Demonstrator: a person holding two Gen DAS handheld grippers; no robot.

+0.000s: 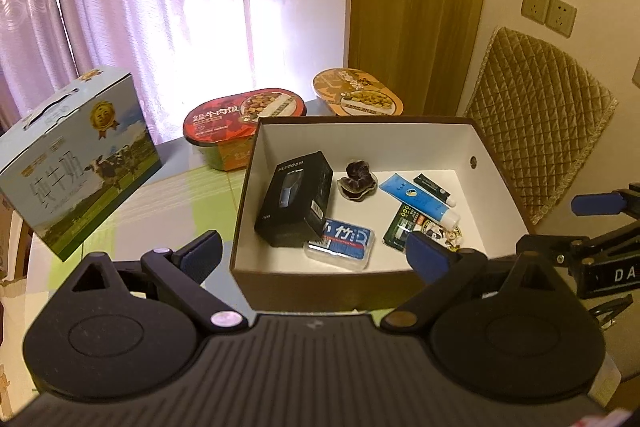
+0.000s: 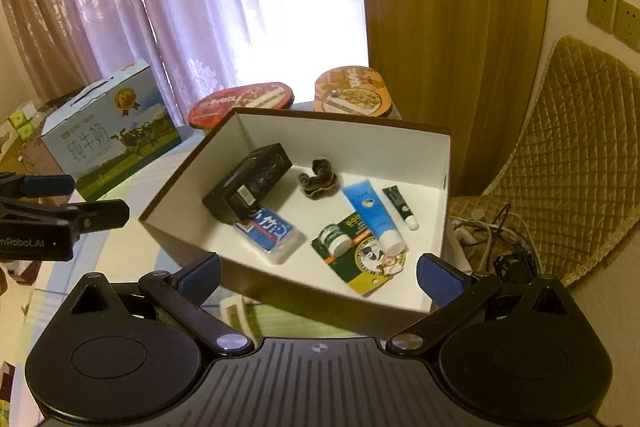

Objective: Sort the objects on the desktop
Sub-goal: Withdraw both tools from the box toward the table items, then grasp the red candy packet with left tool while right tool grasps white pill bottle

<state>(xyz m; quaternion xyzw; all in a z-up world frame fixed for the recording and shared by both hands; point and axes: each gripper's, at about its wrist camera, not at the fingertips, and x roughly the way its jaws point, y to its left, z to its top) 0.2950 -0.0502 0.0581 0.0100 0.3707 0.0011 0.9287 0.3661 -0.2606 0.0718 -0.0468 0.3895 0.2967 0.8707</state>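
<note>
Left wrist view looks down into an open cardboard box (image 1: 496, 163) with white walls, and the sorting seems nearly finished: the small items already lie inside. At 9 o'clock on the box floor sits a black FLYCO box (image 1: 294, 199), with a blue-labelled clear plastic case (image 1: 340, 245) at its 5 o'clock. A dark hair scrunchie (image 1: 357, 181) lies toward 12 o'clock, and a blue tube (image 1: 420, 201) and a small black tube (image 1: 434, 189) toward 2 o'clock. Below them a green packet (image 2: 360, 255) carries a small white-capped jar (image 2: 334, 239).

Outside the box on the table, at 10 to 12 o'clock, stand a milk carton (image 1: 76, 163) printed 纯牛奶, a red meal tub (image 1: 244, 119) reading 牛肉饭, and an orange meal tub (image 1: 358, 93). I judge these as either left to sort or too big to go in.

Left gripper (image 1: 316, 251) and right gripper (image 2: 320, 273) both hover at the near rim, jaws spread and holding nothing. "Robot.AI" shows on the left gripper's side.
</note>
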